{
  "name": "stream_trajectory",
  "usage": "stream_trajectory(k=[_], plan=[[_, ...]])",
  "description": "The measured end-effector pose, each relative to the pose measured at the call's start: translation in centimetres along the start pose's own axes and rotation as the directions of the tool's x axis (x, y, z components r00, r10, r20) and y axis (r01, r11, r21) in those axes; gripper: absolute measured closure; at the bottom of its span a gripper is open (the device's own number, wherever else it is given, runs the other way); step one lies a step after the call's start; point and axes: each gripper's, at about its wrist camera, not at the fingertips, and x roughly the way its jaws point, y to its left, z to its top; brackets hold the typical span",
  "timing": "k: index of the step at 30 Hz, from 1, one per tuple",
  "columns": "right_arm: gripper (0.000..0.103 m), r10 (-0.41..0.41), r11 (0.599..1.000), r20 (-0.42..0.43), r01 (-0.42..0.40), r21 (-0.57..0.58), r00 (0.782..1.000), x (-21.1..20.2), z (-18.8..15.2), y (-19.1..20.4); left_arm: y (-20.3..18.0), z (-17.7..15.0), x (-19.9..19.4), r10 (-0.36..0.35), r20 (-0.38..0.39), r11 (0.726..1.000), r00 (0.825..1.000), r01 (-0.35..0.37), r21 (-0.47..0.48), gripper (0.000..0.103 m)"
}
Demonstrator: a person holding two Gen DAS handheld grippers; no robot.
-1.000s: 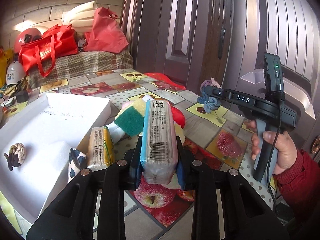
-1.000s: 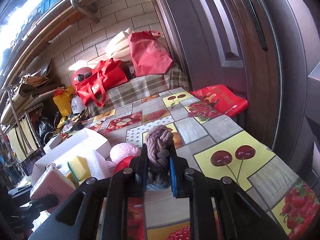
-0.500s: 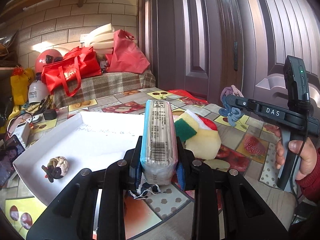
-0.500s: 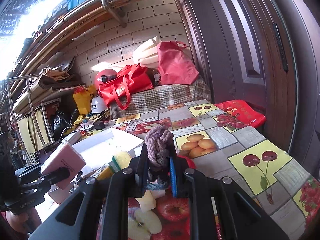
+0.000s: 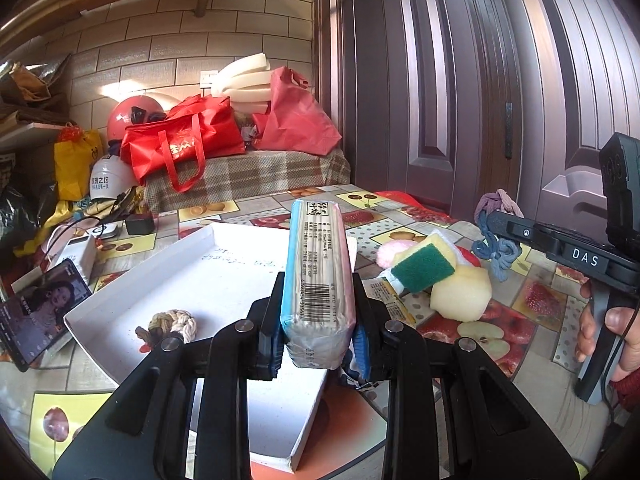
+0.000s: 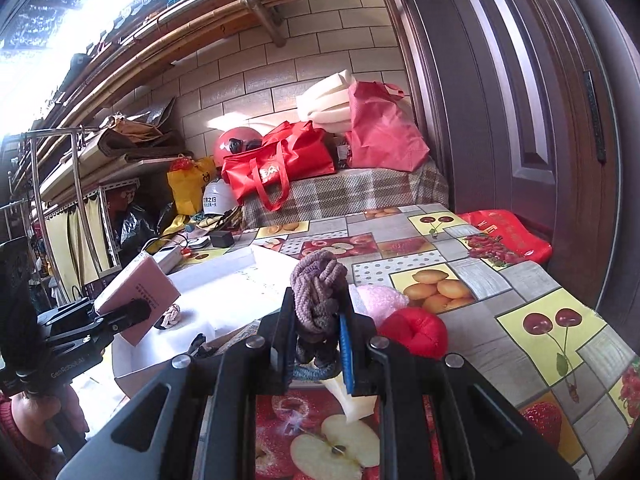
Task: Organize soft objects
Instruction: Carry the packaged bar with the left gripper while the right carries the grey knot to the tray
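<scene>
The left hand-held gripper (image 5: 318,338) is clamped on a tissue pack (image 5: 318,276), its blue pads pressed to the pack's two broad faces. The pack stands on edge between the jaws, its long axis running straight ahead along the fingers, barcode end nearest the camera. It is held above the near part of a white tray (image 5: 224,280) on the fruit-print tabletop (image 5: 472,332). Ahead and to the left of this gripper, a small cream rope knot (image 5: 172,322) lies inside the tray.

Only the left view shows the pile to the right of the tray: a green-and-yellow sponge (image 5: 426,266), a pale foam lump (image 5: 460,294) and a pink fluffy piece (image 5: 394,248). It also shows the right hand-held gripper side on, with blue cord dangling below its tip.

The right hand-held gripper (image 6: 316,340) is closed tight on a purple-grey rope knot (image 6: 318,292), which rises upright above the jaws. Only this view shows a red round cushion (image 6: 414,332) just right of its fingers, and the pack's pink side face (image 6: 138,302), carried by the left gripper well to the left, over the tray (image 6: 224,308). A red-sleeved hand (image 6: 40,412) grips that handle.
</scene>
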Motion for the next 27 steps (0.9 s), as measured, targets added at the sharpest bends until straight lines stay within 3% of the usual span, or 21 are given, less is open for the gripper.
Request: stream_trajectory(k=[27], plan=[[0.086, 0.138, 0.980, -0.114, -0.153, -0.130, 0.984, 4.8, -1.1, 9.1, 8.5, 0.2, 1.4, 0.164, 0.005, 0.983, 0.986, -0.163, -0.088, 0.076]])
